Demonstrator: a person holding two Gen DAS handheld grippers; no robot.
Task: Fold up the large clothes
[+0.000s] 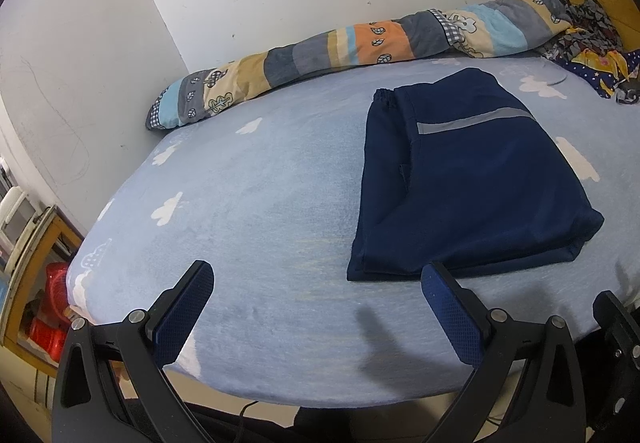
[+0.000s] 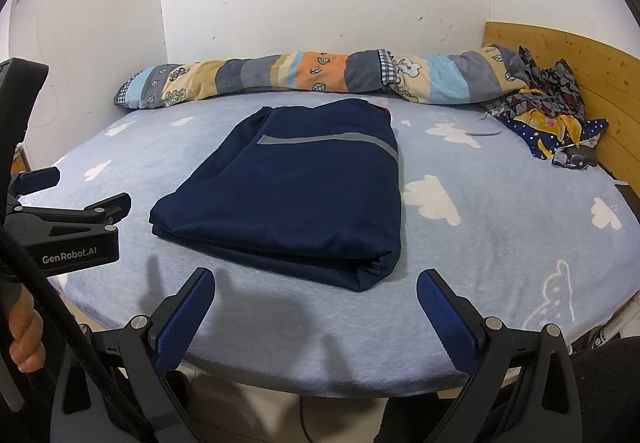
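Observation:
A dark navy garment (image 1: 468,179) with a grey reflective stripe lies folded into a flat rectangle on the light blue bed sheet (image 1: 248,203). It also shows in the right wrist view (image 2: 296,195), in the middle of the bed. My left gripper (image 1: 318,275) is open and empty, held above the bed's near edge, just left of the garment's near corner. My right gripper (image 2: 316,283) is open and empty, just in front of the garment's near folded edge. The left gripper also shows at the left of the right wrist view (image 2: 84,195).
A rolled patchwork quilt (image 2: 304,77) lies along the far wall. A pile of patterned clothes (image 2: 548,115) sits at the far right by the wooden headboard (image 2: 576,59). A wooden shelf with red items (image 1: 48,307) stands left of the bed.

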